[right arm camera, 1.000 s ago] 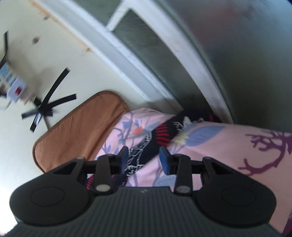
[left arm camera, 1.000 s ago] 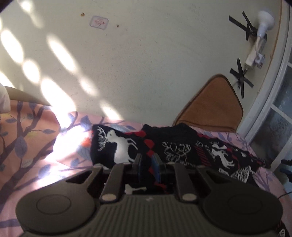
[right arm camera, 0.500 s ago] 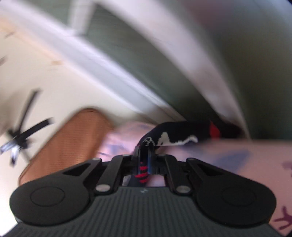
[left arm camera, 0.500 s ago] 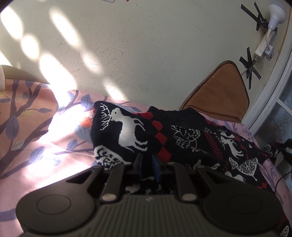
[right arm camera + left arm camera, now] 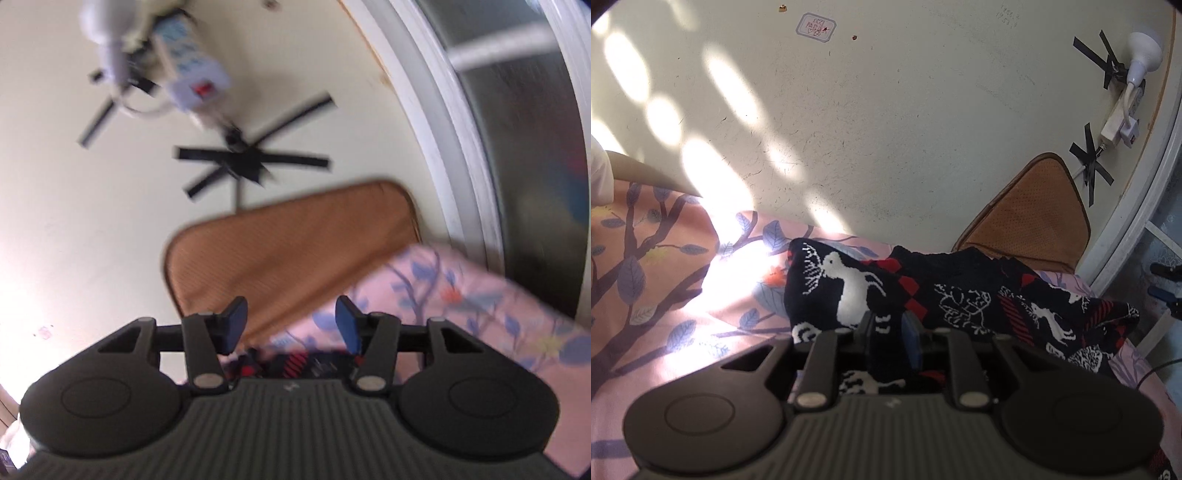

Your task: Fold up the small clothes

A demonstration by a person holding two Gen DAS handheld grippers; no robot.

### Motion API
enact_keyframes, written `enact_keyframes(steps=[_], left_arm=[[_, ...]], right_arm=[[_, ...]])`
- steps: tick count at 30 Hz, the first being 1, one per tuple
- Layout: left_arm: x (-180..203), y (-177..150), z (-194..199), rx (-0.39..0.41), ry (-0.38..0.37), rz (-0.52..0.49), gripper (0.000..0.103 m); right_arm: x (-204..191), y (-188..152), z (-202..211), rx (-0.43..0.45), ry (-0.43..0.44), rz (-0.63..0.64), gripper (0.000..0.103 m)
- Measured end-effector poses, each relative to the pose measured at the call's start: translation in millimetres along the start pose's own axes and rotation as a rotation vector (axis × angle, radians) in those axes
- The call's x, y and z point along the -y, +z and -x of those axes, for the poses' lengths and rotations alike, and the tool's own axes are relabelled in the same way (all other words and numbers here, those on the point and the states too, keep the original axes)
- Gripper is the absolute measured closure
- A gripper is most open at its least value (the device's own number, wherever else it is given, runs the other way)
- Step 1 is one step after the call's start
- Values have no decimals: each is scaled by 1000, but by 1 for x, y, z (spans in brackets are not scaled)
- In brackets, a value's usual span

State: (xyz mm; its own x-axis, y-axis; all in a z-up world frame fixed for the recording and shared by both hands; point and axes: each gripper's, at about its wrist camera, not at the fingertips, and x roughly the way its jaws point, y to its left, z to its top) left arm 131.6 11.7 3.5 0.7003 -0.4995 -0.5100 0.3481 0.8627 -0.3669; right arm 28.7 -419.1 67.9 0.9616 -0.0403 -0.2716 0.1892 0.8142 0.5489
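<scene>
Left tongs [image 5: 888, 334] clamp the sweater [image 5: 960, 295] near edge, anchoring it on the bed [image 5: 665, 295]; right tongs [image 5: 290, 325] spread wide, empty, raised clear

bed: pink leaf-print sheet [image 5: 683, 295] | on it: black reindeer-pattern knit garment [image 5: 960, 295]

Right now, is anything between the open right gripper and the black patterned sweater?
Nothing visible is. The right gripper is open and empty, tilted toward the wall, with the sweater just below its fingers. The left gripper is shut on the sweater.
</scene>
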Motion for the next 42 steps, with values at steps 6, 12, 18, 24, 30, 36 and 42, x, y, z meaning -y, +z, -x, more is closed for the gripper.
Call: enact_keyframes(steps=[6, 12, 18, 24, 30, 36, 42], left_arm=[[-1, -2, -3, -4, 3, 5, 85], [0, -3, -4, -10, 0, 5, 85], [-4, -2, -6, -14, 1, 22, 79], [-5, -2, -6, -16, 1, 18, 79], [-7, -1, -2, 3, 0, 33, 79], [-11, 1, 1, 19, -1, 56, 79], [-15, 2, 4, 29, -5, 80, 77]], right_arm=[[-14, -5, -33, -113, 16, 66, 46], [-72, -3, -119, -339, 37, 271, 38], [-59, -28, -185, -562, 0, 156, 71], [-73, -29, -161, -554, 115, 170, 90], [-103, 30, -86, -181, 51, 288, 90], [-105, 101, 6, 308, -225, 322, 90], [-125, 88, 30, 335, -208, 411, 90]])
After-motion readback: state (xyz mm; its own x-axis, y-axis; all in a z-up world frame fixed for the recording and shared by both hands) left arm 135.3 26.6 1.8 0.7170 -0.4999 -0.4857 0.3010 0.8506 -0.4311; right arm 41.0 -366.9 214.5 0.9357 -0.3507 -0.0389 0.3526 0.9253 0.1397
